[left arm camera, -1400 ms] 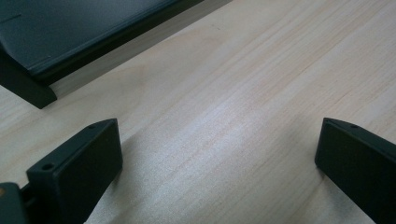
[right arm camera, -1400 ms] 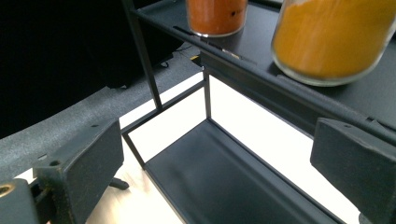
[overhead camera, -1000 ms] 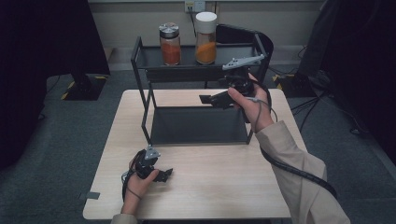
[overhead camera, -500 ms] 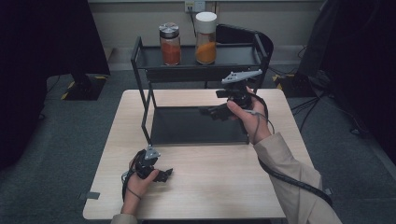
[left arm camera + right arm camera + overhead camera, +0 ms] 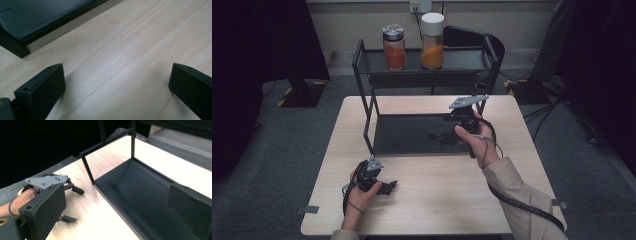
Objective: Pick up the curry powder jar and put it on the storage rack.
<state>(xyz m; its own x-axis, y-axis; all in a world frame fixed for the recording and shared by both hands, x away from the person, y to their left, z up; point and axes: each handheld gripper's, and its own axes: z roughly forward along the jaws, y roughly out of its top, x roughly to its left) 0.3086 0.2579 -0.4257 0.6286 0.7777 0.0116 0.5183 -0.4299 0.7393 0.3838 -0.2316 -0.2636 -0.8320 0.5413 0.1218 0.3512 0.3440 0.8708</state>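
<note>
Both empty and spread wide, the right gripper [image 5: 438,136] hovers over the rack's lower shelf [image 5: 412,135], the left gripper [image 5: 387,187] rests on bare table [image 5: 437,190] ahead, 2 jars [image 5: 394,47] above.

- The black metal shelf rack [image 5: 377,80] stands upright on the far half of the table [image 5: 437,200].
- Its dark bottom tray [image 5: 407,135] lies flat on the wood, bare.
- The right tool [image 5: 439,136] hovers just above that tray, jaws apart.
</note>
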